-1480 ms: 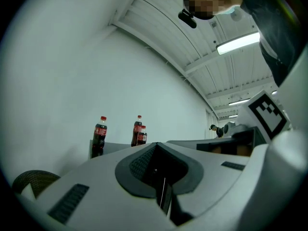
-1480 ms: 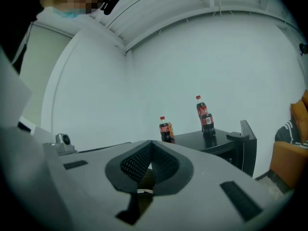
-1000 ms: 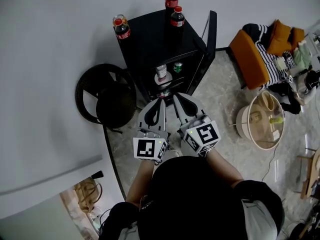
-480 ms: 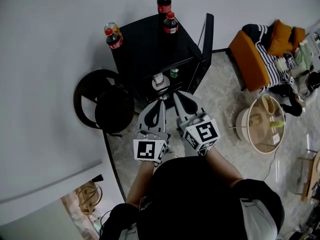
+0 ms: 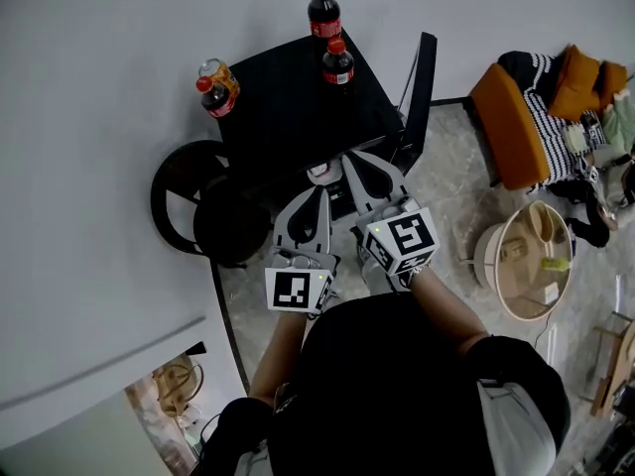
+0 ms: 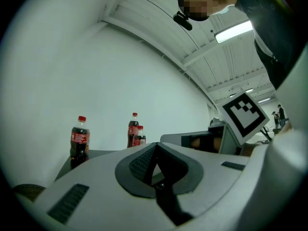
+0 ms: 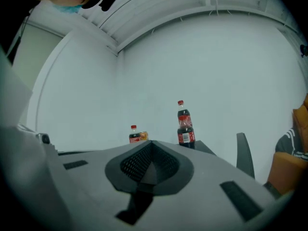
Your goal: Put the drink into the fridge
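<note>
White wall [image 5: 89, 77] | boxy black fridge [image 5: 288, 102], plastic cola bottles [image 5: 323, 13] atop | left claw [image 6: 155, 147], right claw [image 7: 150, 144] clenched, empty

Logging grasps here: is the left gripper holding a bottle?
No, the left gripper is shut with nothing between its jaws; all three bottles stand on the fridge ahead.

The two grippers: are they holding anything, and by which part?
Nothing is held. The left gripper and right gripper are shut and empty; the cola bottles stand on the fridge.
</note>
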